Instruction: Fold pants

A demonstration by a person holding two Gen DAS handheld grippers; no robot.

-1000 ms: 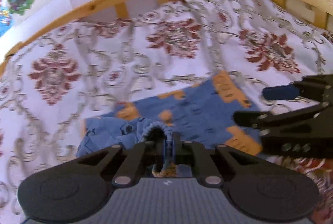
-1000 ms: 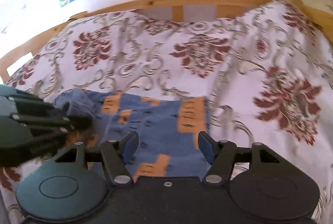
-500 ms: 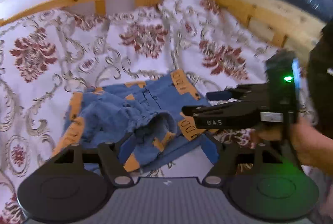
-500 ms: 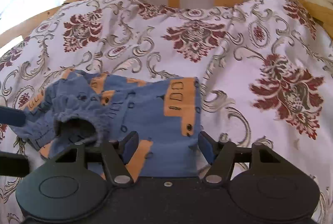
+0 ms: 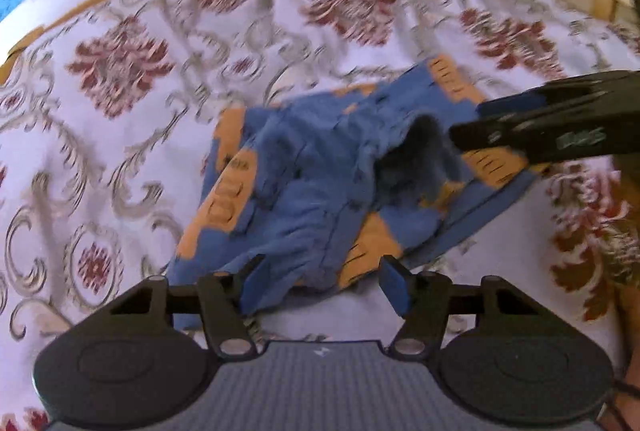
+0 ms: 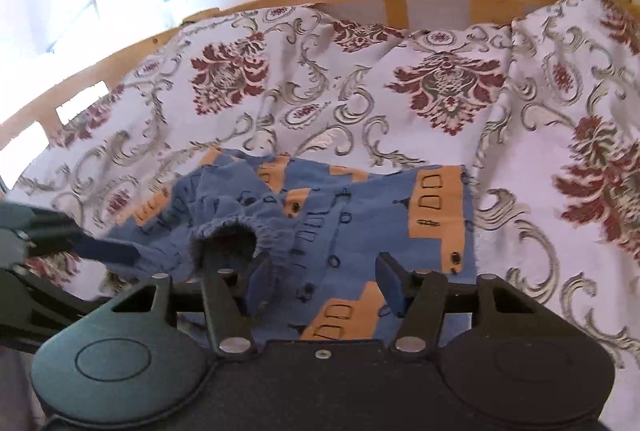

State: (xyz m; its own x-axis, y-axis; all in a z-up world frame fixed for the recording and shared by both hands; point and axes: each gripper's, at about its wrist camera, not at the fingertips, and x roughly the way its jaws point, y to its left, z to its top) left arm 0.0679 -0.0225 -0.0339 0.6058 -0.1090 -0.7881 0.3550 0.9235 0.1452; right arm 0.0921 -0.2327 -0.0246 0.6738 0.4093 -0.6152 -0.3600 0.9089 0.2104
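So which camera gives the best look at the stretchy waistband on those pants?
The right wrist view: the waistband is sharp there, its gathered opening facing the camera. The left wrist view is motion-blurred, showing it only as a dark opening beside the right hand-held gripper.

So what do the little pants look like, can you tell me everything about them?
The pants are small, made of soft-looking blue cloth with orange patches and little black drawn shapes. They lie crumpled and partly folded on the flowery bedspread. The stretchy gathered waistband stands open like a little tunnel near the front. The far-right part lies flat; the left part is bunched up. Both claws are open, left claw and right claw, and neither pinches the cloth.
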